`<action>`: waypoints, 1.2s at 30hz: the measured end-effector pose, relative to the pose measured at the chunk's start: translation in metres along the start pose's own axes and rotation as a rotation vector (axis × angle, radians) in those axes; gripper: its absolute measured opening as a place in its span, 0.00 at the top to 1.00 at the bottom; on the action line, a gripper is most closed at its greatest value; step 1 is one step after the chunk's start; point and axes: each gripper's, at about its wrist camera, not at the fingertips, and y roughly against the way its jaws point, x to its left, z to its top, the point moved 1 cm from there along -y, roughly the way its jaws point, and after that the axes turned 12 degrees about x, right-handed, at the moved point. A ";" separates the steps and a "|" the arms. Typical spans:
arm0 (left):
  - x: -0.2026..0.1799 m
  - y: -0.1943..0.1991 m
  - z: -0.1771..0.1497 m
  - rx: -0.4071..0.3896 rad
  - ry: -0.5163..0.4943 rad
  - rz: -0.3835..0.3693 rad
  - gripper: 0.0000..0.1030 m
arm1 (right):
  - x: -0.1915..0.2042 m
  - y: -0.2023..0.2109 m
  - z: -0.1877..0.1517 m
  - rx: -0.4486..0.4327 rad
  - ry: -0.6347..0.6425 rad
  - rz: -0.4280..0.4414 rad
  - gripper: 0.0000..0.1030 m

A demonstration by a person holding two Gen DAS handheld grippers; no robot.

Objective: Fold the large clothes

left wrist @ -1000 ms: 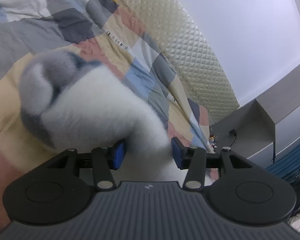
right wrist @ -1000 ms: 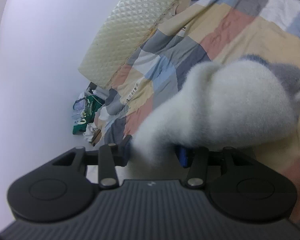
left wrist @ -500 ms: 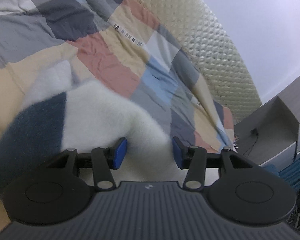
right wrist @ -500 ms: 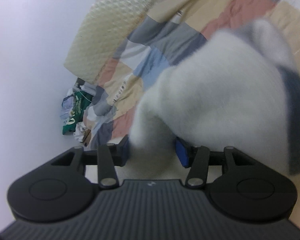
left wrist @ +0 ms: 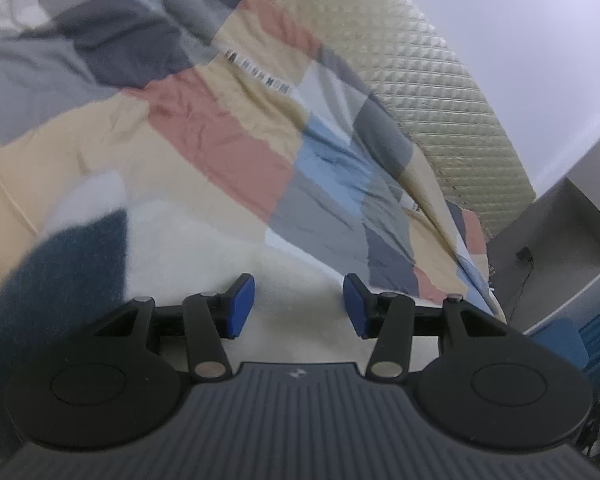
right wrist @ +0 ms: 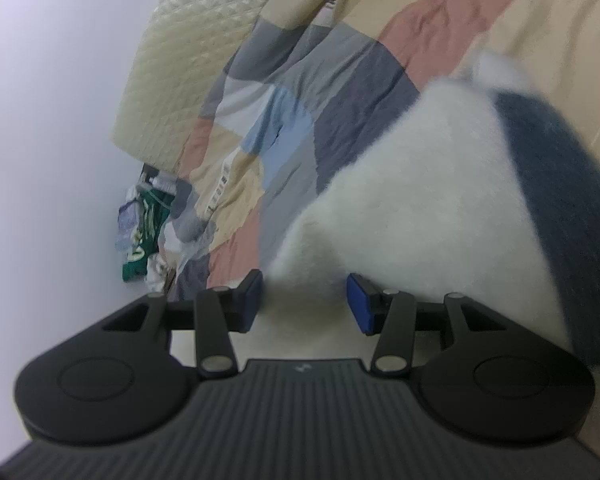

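Two views look forward along hand-held grippers over a bed. A patchwork quilt (left wrist: pixel 220 148) in squares of beige, salmon pink, grey, navy and light blue covers the bed, and a cream quilted headboard (left wrist: pixel 432 80) stands behind it against a pale wall.

In the left wrist view, the left gripper (left wrist: pixel 298 306) has its two blue pads standing apart, and they have just been opening. A fluffy white sweater (left wrist: pixel 204 256) with a dark navy band lies on the quilt and fills the gap between the pads; the pads do not appear to press on it. The navy band sits at the left of this view, with more white fleece beyond it. A grey cabinet (left wrist: pixel 560 248) stands at the right edge past the end of the bed.

In the right wrist view, the right gripper (right wrist: pixel 303 304) also has its blue pads apart, having just closed a little. The same sweater (right wrist: pixel 412 200) bulges up between and beyond the pads, its navy band running down the right side (the picture is blurred, so whether the pads pinch the fleece cannot be told). A small heap of clothes (right wrist: pixel 144 228), green and white, lies on the floor beside the bed at the left.
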 end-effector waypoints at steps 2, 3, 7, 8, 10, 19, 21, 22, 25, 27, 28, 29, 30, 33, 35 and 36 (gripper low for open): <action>-0.004 0.010 0.000 0.002 -0.007 -0.006 0.39 | 0.008 0.011 -0.002 -0.008 0.045 -0.012 0.50; -0.006 0.016 0.000 -0.006 -0.012 0.001 0.38 | 0.014 0.017 -0.003 -0.017 0.078 -0.025 0.50; -0.016 0.047 -0.003 -0.072 -0.072 0.066 0.34 | 0.033 0.042 -0.004 -0.076 0.189 -0.092 0.31; -0.017 0.054 -0.003 -0.094 -0.082 0.099 0.30 | 0.036 0.049 -0.005 -0.094 0.207 -0.106 0.27; -0.016 0.062 -0.003 -0.111 -0.102 0.187 0.27 | 0.039 0.062 -0.006 -0.143 0.235 -0.159 0.27; 0.014 0.040 -0.001 -0.082 -0.041 0.345 0.27 | 0.013 0.070 0.005 -0.247 0.208 -0.470 0.25; 0.014 0.035 -0.002 -0.099 -0.056 0.363 0.27 | 0.004 0.059 0.008 -0.231 0.202 -0.498 0.27; 0.014 0.031 -0.003 -0.081 -0.068 0.366 0.27 | -0.001 0.055 0.010 -0.222 0.197 -0.512 0.27; 0.014 0.022 -0.005 -0.029 -0.095 0.386 0.25 | -0.017 0.044 0.011 -0.189 0.133 -0.497 0.27; 0.015 0.021 -0.005 -0.029 -0.080 0.391 0.25 | -0.025 0.040 0.011 -0.168 0.093 -0.447 0.27; 0.015 0.021 -0.005 -0.028 -0.076 0.390 0.25 | -0.026 0.040 0.008 -0.162 0.085 -0.428 0.33; 0.017 0.022 -0.005 -0.029 -0.071 0.389 0.25 | -0.026 0.041 0.007 -0.157 0.088 -0.414 0.41; 0.017 0.022 -0.005 -0.026 -0.067 0.387 0.27 | -0.023 0.042 0.005 -0.155 0.104 -0.404 0.46; 0.020 0.020 -0.006 -0.018 -0.060 0.393 0.43 | -0.008 0.042 0.001 -0.155 0.165 -0.410 0.66; 0.019 0.021 -0.006 -0.021 -0.062 0.388 0.61 | 0.000 0.044 -0.003 -0.167 0.204 -0.423 0.77; 0.018 0.022 -0.006 -0.029 -0.069 0.385 0.70 | 0.004 0.046 -0.004 -0.183 0.217 -0.425 0.79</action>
